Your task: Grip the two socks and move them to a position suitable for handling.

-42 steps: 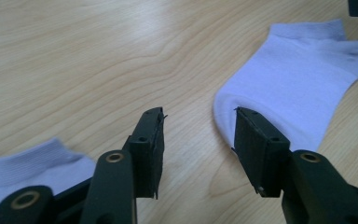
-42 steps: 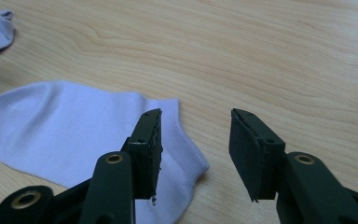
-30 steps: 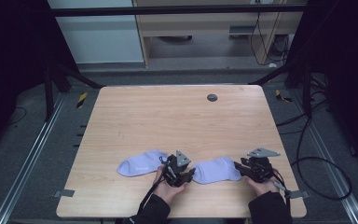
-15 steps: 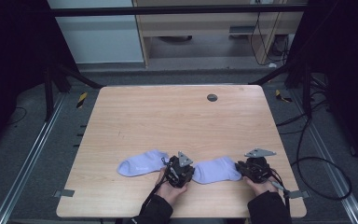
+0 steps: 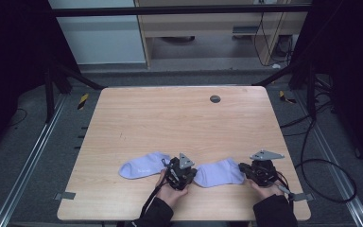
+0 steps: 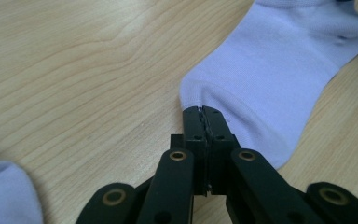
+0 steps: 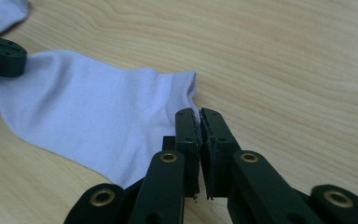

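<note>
**Sock pinched at both ends, long axis running straight from one gripper to the other**

Right-hand sock (image 5: 219, 172) lying flat near the table's (image 5: 179, 123) front edge, toe end toward the left gripper (image 5: 181, 171), cuff end toward the right gripper (image 5: 259, 171). Long axis roughly parallel to that front edge, so spanning the gap between the 2 hands. In the left gripper view, sock (image 6: 270, 79) stretching up and to the right from the jaw tips, rounded toe caught between them; jaws fully together, no gap, having just finished closing onto the fabric. In the right gripper view, sock (image 7: 88, 126) spreading away to the left, cuff corner lying at the jaw tips; jaws very nearly together after closing in, a thin slit left between the pads, probably a fold of cuff inside, though the fabric in the slit too slight to see outright. Left gripper's dark jaw (image 7: 0, 53) visible at the far toe end in that same view.

Neither hand nearer than the other: 1 at each end, a matched 2-point hold. Likely next move a lift or a carry with both ends together, keeping the span taut along that axis.

Further out, second sock (image 5: 144, 165) to the left, just beside the left gripper, untouched. Small dark disc (image 5: 215, 99) far off near the back edge.
</note>
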